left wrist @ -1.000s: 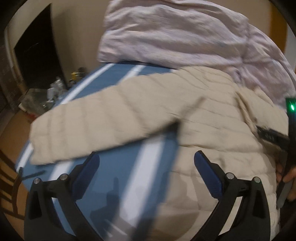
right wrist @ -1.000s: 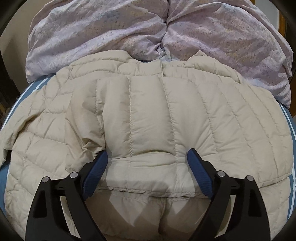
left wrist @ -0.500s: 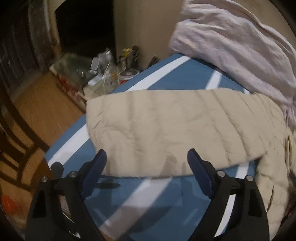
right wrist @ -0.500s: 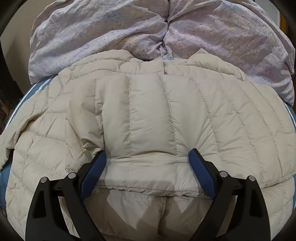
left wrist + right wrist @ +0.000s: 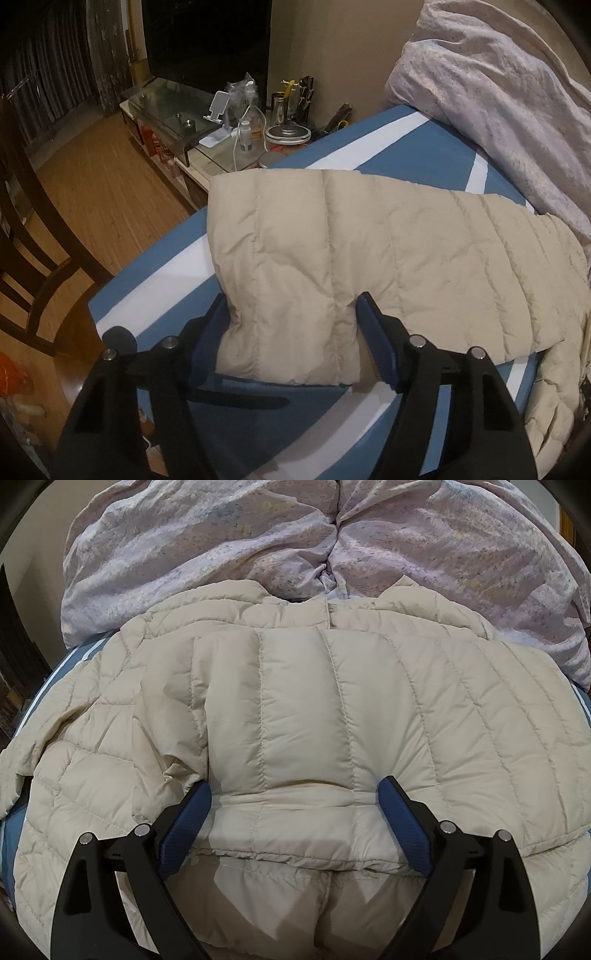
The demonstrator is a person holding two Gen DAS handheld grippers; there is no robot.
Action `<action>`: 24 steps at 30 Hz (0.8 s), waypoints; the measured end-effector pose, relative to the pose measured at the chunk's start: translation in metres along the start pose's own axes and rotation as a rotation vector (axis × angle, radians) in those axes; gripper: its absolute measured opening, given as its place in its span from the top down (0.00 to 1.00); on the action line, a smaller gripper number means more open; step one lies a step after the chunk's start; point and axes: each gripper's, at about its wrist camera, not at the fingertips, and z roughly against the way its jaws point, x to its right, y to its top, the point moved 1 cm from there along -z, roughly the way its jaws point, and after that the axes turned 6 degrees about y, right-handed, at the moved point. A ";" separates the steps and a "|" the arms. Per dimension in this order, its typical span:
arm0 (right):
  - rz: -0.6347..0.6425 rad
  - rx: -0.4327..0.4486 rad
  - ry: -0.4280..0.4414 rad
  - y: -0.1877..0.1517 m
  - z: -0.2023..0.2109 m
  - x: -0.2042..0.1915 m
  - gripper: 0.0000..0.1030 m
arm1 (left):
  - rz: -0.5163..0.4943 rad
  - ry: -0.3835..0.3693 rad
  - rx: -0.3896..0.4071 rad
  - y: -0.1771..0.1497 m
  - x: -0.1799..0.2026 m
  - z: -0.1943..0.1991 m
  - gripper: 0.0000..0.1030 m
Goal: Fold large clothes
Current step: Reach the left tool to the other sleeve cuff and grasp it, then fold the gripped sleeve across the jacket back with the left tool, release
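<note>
The left gripper straddles the cuff end of the outstretched sleeve of one beige quilted jacket. Its jaws are closing with the cuff between them; the left pad is partly hidden by the bulging fabric, so whether they already press cannot be told with certainty, and it probably has not yet clamped. The sleeve's long axis runs from the gripper away to the right, toward the jacket body at the right edge of the left wrist view. The coming fold depends on this line: the cuff would have to travel along it, back over the body. The left hand is clearly the nearer one to this sleeve.

The right gripper stands wide, its pads on either side of a sleeve already folded across the jacket's body, resting on or just above the fabric without pinching it.

The jacket lies flat on one blue bedspread with white stripes, collar pointing away toward the far end. Beyond the collar lie two lilac pillows, side by side. Off the bed's left side stand one low glass-topped cabinet with small clutter, and one dark wooden chair.
</note>
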 end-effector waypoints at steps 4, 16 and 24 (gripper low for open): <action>-0.002 0.001 0.001 0.000 0.000 0.000 0.09 | -0.009 0.025 0.021 0.000 0.004 0.000 0.48; -0.016 0.007 0.012 0.000 0.000 0.001 0.08 | 0.000 -0.011 0.017 0.006 0.016 0.005 0.93; -0.024 0.010 0.016 -0.001 0.000 0.001 0.08 | -0.019 -0.111 0.095 0.022 0.052 0.044 0.95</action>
